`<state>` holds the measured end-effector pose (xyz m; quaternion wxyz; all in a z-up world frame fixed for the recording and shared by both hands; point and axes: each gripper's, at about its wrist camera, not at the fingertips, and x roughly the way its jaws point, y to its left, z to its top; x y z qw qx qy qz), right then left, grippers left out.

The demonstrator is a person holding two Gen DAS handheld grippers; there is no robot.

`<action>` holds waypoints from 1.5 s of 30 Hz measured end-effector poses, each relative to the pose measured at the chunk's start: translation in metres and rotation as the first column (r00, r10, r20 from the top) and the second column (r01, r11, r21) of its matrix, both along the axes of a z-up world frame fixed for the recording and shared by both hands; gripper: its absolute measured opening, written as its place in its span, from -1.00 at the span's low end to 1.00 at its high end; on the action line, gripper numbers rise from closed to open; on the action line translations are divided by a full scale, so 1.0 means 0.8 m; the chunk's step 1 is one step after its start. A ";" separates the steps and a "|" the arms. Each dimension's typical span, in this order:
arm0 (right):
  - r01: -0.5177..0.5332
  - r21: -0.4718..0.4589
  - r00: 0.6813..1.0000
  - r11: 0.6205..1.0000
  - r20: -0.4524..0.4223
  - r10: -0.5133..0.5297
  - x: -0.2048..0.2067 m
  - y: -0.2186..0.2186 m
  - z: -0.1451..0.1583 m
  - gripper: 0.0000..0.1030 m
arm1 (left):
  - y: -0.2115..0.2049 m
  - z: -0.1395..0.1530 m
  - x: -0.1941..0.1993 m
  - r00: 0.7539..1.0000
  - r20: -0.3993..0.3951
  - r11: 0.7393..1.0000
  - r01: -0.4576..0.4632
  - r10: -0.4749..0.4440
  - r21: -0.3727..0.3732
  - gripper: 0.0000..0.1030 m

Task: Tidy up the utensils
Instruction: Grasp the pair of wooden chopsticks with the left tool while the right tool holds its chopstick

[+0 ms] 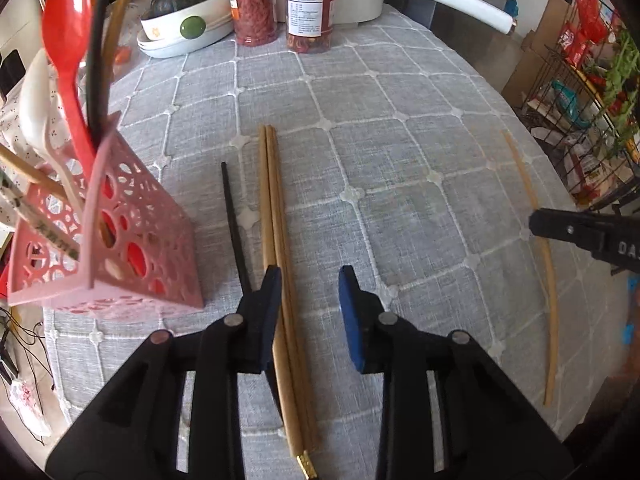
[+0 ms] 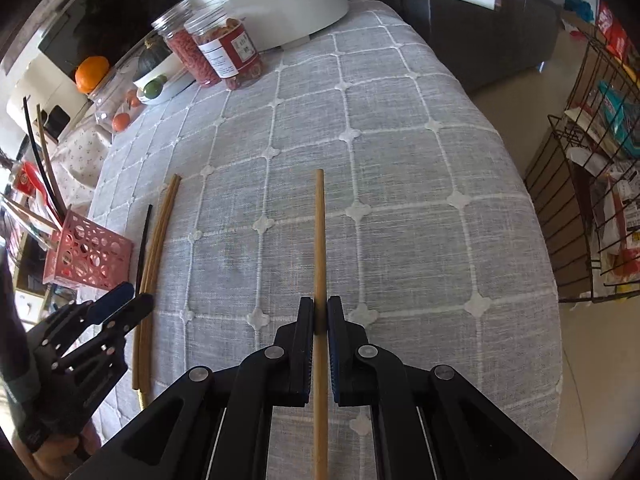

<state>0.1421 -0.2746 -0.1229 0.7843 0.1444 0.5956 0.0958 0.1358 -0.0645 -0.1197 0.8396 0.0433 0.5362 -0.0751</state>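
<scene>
Pinching one chopstick in your right gripper, your left gripper hangs spread over a pair on the desk; a black one also awaits the half-filled basket, far left.

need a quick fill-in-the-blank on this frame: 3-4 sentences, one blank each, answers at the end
The right gripper is shut on a single ____ chopstick.
The left gripper is ____, above the wooden chopstick pair.
Beside that pair lies one ____ chopstick.
The red spoon stands in the ____ holder.

Answers: wooden; open; black; pink
</scene>
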 end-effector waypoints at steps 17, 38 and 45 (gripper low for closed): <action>0.016 0.057 1.000 0.998 -0.003 -0.016 0.001 -0.016 0.004 -0.87 | -0.026 -0.011 -0.002 0.972 -0.120 0.965 0.174 -0.200 -0.195 -0.40; 0.034 0.041 0.999 0.999 0.007 -0.034 0.007 -0.020 0.008 -0.87 | -0.112 -0.019 0.048 0.969 -0.094 0.973 0.230 -0.228 0.015 -0.76; 0.014 0.036 0.995 0.999 0.099 -0.018 -0.007 -0.019 0.045 -0.87 | -0.076 0.024 0.013 0.979 -0.010 0.979 0.203 -0.203 0.011 -0.80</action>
